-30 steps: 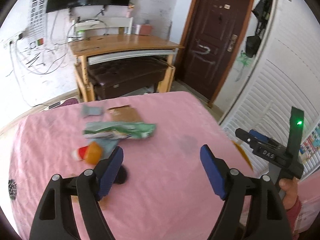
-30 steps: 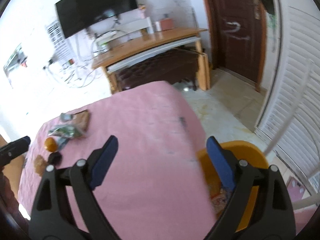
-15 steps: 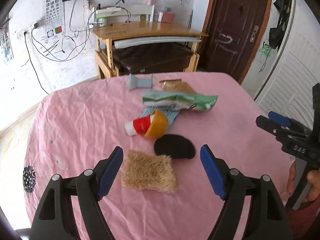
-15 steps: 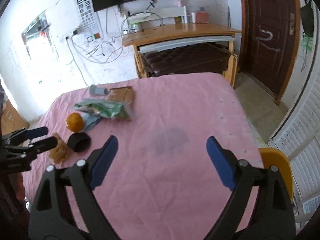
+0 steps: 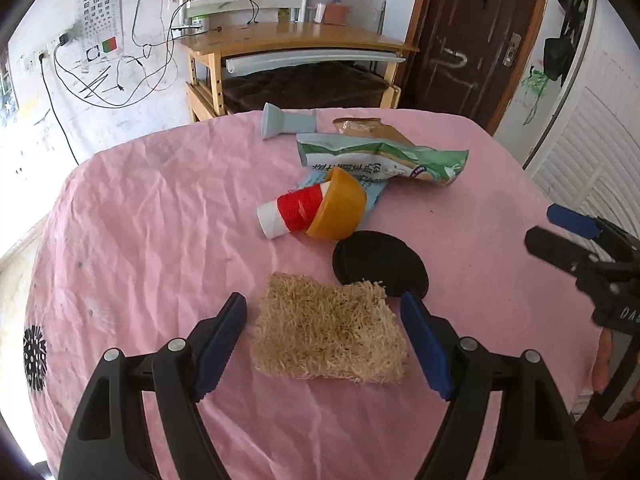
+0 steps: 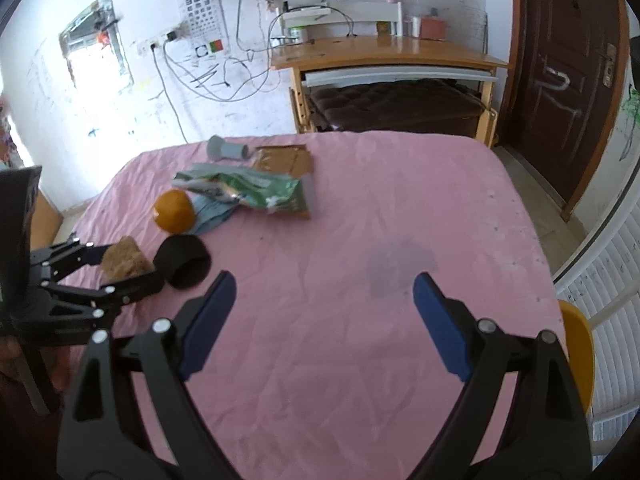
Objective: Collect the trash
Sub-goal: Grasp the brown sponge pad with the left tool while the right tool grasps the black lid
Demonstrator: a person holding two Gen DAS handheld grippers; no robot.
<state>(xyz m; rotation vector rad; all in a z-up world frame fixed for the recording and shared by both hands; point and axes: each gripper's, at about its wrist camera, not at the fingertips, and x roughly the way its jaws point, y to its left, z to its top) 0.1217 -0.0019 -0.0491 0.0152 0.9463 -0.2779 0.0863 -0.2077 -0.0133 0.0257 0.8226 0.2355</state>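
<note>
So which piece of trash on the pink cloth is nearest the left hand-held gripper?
The tan fibrous scrub pad: it lies between the closing jaws of the left hand-held gripper, not yet pinched. The black disc, orange bowl and wrappers lie farther off.

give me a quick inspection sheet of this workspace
surface: table under a creased pink cloth, dark stain on it
job's things: fibre scrub pad, black lid, orange bowl on a red-white cup, green wrapper, brown packet, grey funnel piece
clutter: nothing seen
grippers: left gripper closing around the scrub pad, not touching; right gripper open, empty
cables: wires on the wall
surroundings: wooden desk, brown door, orange bin
</note>
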